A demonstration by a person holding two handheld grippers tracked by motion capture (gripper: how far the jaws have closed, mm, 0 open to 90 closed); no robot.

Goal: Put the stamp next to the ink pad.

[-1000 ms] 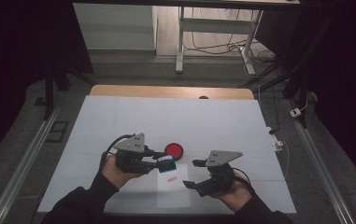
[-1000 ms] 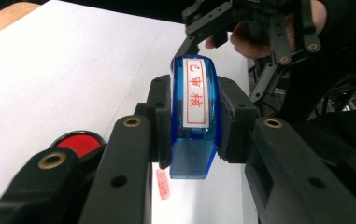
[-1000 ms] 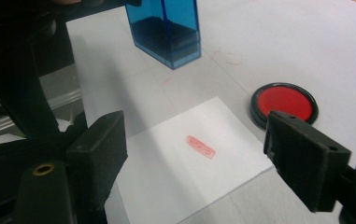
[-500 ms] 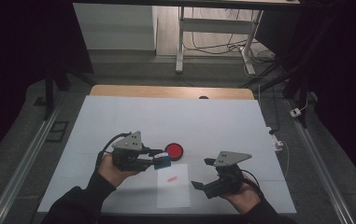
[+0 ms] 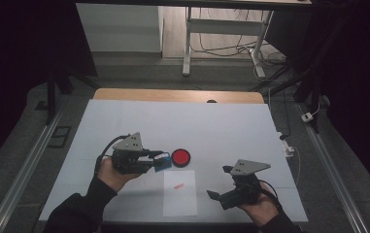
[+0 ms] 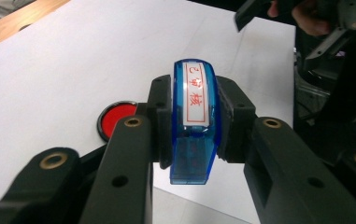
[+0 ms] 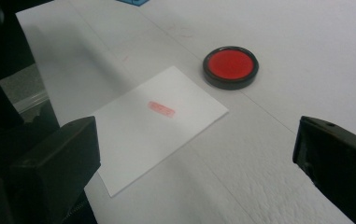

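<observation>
L claw [image 6: 192,135] grips blue stamp [image 6: 193,123]; underside hidden, label partly legible.

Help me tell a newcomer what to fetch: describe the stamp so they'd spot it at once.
On the white table, look just left of the round red ink pad. There the left tongs clamp a small clear-blue stamp, the one blue item, its white label printed with red characters.

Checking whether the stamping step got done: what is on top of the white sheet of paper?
A small red stamp mark sits near the middle of the white sheet; nothing else lies on it. Its near corner is hidden behind the right gripper's jaw.
</observation>
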